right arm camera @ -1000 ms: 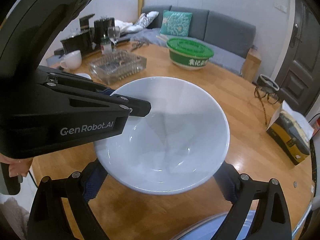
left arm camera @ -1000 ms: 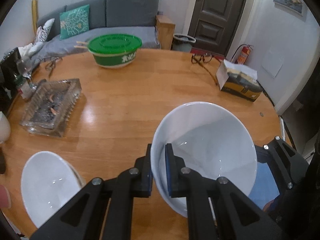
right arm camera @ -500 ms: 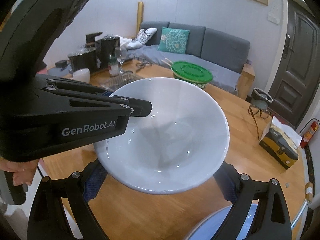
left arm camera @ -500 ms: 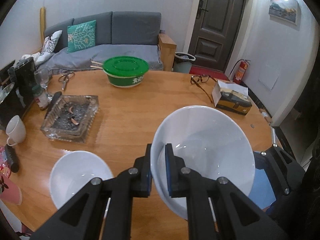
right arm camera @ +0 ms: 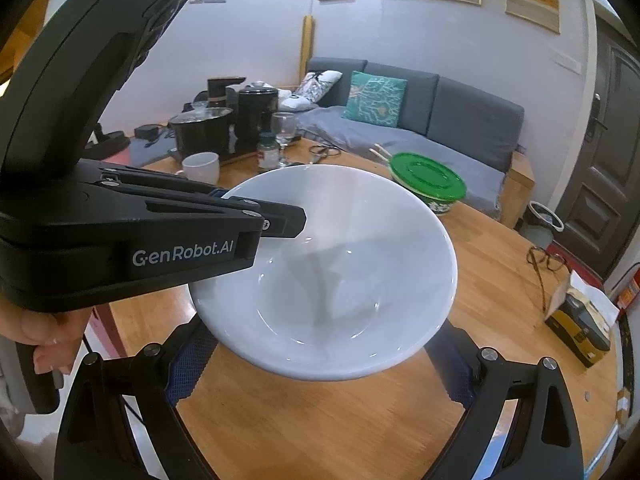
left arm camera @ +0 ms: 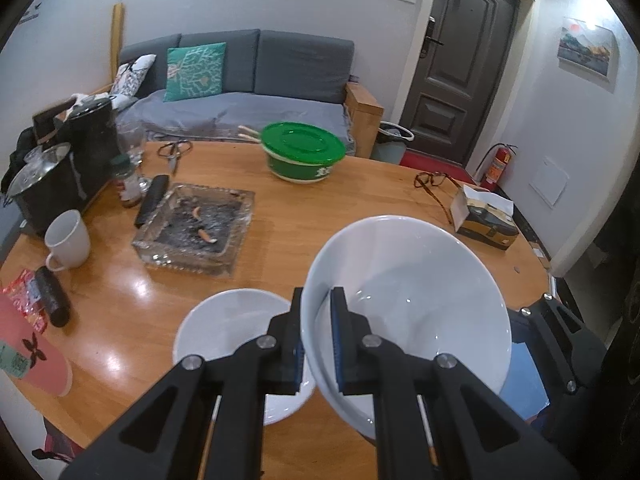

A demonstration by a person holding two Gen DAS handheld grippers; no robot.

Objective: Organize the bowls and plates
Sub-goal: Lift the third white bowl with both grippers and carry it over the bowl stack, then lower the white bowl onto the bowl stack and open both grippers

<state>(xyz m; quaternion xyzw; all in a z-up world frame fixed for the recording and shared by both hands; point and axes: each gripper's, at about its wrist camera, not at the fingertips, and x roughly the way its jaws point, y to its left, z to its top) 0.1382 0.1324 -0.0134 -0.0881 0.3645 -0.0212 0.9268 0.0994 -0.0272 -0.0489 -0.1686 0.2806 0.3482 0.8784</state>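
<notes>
A large white bowl (left arm camera: 408, 304) hangs tilted above the round wooden table (left arm camera: 360, 192). My left gripper (left arm camera: 318, 320) is shut on its near-left rim, one pad inside and one outside. In the right wrist view the same bowl (right arm camera: 332, 280) fills the middle. My right gripper (right arm camera: 324, 344) spans it from below, a blue pad against the outer wall on each side. A hand holds the left gripper's body (right arm camera: 120, 240) at the left. A second, smaller white bowl (left arm camera: 232, 328) rests on the table just below and left of the left fingers.
A glass ashtray (left arm camera: 196, 232), a white mug (left arm camera: 68, 240), a pot and kettle (left arm camera: 60, 168) and a pink cup (left arm camera: 28, 352) crowd the table's left. A green lidded bowl (left arm camera: 302, 152) sits at the far side. Glasses (left arm camera: 432, 179) and a tissue box (left arm camera: 486, 220) lie right.
Both grippers have risen with the large bowl and drawn back. The smaller bowl has slid in view from the lower left to just under the left fingers. Both grips are unchanged.
</notes>
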